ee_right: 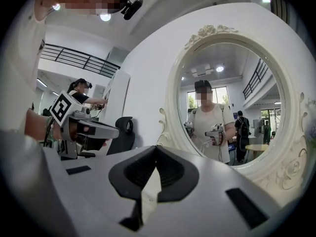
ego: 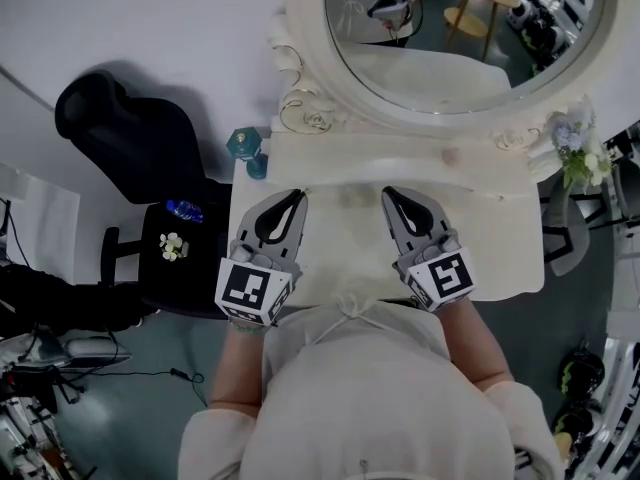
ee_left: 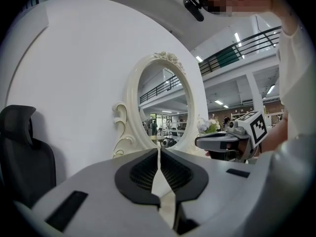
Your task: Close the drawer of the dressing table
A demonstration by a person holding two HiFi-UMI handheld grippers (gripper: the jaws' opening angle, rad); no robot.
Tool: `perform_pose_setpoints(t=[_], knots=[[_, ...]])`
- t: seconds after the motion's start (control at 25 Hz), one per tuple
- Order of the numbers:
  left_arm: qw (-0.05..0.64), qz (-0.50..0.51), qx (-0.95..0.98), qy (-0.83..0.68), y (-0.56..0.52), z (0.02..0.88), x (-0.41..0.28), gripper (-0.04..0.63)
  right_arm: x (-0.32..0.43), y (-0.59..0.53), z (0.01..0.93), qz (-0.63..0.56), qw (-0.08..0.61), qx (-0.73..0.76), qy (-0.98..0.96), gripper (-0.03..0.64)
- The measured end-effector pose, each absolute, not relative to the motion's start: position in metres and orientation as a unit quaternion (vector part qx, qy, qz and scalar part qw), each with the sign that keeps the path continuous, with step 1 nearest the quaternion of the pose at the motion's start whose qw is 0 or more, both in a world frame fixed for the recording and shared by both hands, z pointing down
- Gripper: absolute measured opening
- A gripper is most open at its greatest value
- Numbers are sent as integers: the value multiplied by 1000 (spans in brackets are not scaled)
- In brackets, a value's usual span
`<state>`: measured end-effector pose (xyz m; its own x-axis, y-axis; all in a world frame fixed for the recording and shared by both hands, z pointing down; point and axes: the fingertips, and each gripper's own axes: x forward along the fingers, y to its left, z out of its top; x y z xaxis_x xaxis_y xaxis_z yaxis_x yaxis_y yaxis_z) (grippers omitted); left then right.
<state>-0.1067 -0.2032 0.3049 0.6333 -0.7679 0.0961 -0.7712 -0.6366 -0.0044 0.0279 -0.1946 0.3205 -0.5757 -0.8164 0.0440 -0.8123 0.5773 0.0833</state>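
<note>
Above the table (ego: 480, 243), left tool (ego: 297, 195) and right tool (ego: 389, 192) are held closed, empty; no drawer is seen open, so closing seems done.

Cream dressing table (ego: 480, 230), black chair (ego: 128, 140), grey floor (ego: 140, 418).
</note>
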Motion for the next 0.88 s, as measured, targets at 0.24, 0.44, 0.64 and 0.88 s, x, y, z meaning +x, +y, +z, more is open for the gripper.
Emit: perform_pose_setpoints(t=[0.24, 0.44, 0.64, 0.88], knots=[[15, 45, 906, -421, -197, 303, -104, 31, 26, -191, 322, -24, 43, 453, -890, 2], [15, 50, 907, -418, -196, 305, -102, 32, 25, -191, 327, -20, 48, 454, -889, 2], [12, 41, 910, -413, -194, 301, -99, 32, 27, -196, 327, -14, 45, 463, -885, 2], [13, 41, 909, -414, -195, 301, -99, 32, 26, -199, 325, -17, 43, 461, -886, 2]])
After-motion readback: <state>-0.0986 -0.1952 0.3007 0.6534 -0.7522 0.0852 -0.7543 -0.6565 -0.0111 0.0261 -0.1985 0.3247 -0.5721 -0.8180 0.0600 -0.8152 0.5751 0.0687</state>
